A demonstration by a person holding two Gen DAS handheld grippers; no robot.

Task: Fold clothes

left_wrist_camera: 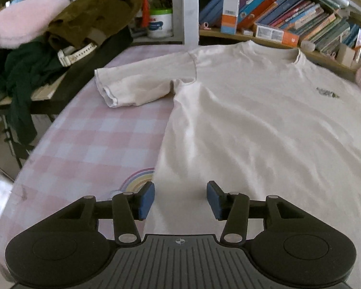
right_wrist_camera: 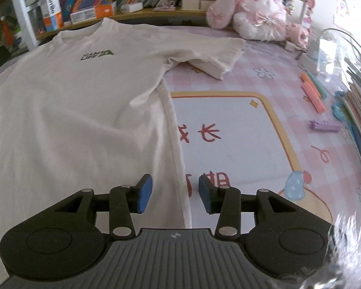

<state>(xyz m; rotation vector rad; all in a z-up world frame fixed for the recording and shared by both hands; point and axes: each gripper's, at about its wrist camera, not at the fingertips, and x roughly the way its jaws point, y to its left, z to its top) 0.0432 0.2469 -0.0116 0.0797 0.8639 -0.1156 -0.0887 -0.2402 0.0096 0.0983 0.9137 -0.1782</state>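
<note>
A white T-shirt (left_wrist_camera: 252,110) lies flat and face up on the pink checked table cover (left_wrist_camera: 89,139), collar toward the bookshelf. Its left sleeve (left_wrist_camera: 137,84) sticks out over the cover. My left gripper (left_wrist_camera: 180,198) hovers open over the shirt's left side near the hem, its blue pads apart with only flat cloth below. In the right wrist view the same T-shirt (right_wrist_camera: 79,110) shows a small green chest logo (right_wrist_camera: 97,55) and its right sleeve (right_wrist_camera: 214,55). My right gripper (right_wrist_camera: 175,193) stands open straddling the shirt's right side seam (right_wrist_camera: 178,159), pads not pressing it.
A bookshelf (left_wrist_camera: 288,16) runs along the table's far edge. Dark clothes and a pink cushion (left_wrist_camera: 24,26) are piled left of the table. Plush toys (right_wrist_camera: 257,12) sit at the far right, with highlighters (right_wrist_camera: 312,91), a purple clip (right_wrist_camera: 325,125) and stacked books (right_wrist_camera: 358,110) along the right edge.
</note>
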